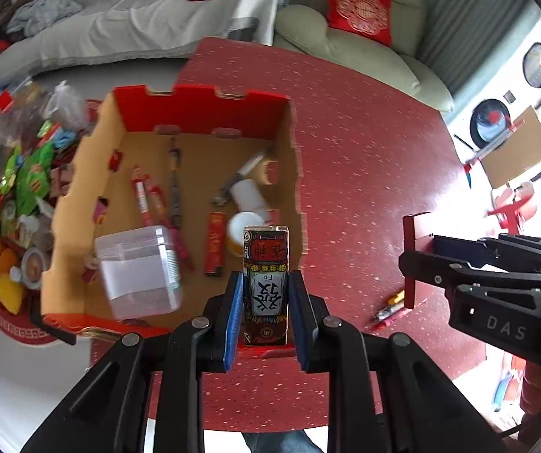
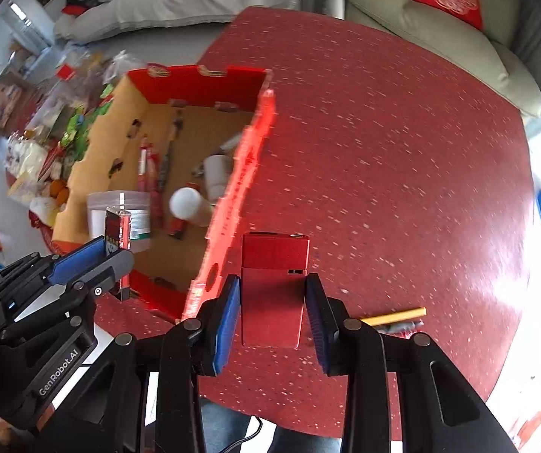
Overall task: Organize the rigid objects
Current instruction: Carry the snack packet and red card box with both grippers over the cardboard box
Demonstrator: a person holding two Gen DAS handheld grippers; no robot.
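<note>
My left gripper (image 1: 265, 311) is shut on a patterned card box (image 1: 266, 283) and holds it upright above the near right corner of the cardboard box (image 1: 293, 188). It also shows in the right wrist view (image 2: 114, 243), at the box's near left. My right gripper (image 2: 273, 311) is shut on a plain red box (image 2: 273, 290) and holds it above the red table (image 2: 402, 188), just right of the cardboard box's wall (image 2: 240, 188). The cardboard box holds pens (image 1: 146, 198), a clear plastic tub (image 1: 138, 268), white bottles (image 1: 246, 192) and a red stick (image 1: 214, 243).
Pens and a pencil (image 2: 395, 319) lie on the table to the right of my right gripper. Snacks and fruit (image 1: 17, 204) crowd a low table to the left of the box. Sofas (image 1: 346, 45) stand behind the table.
</note>
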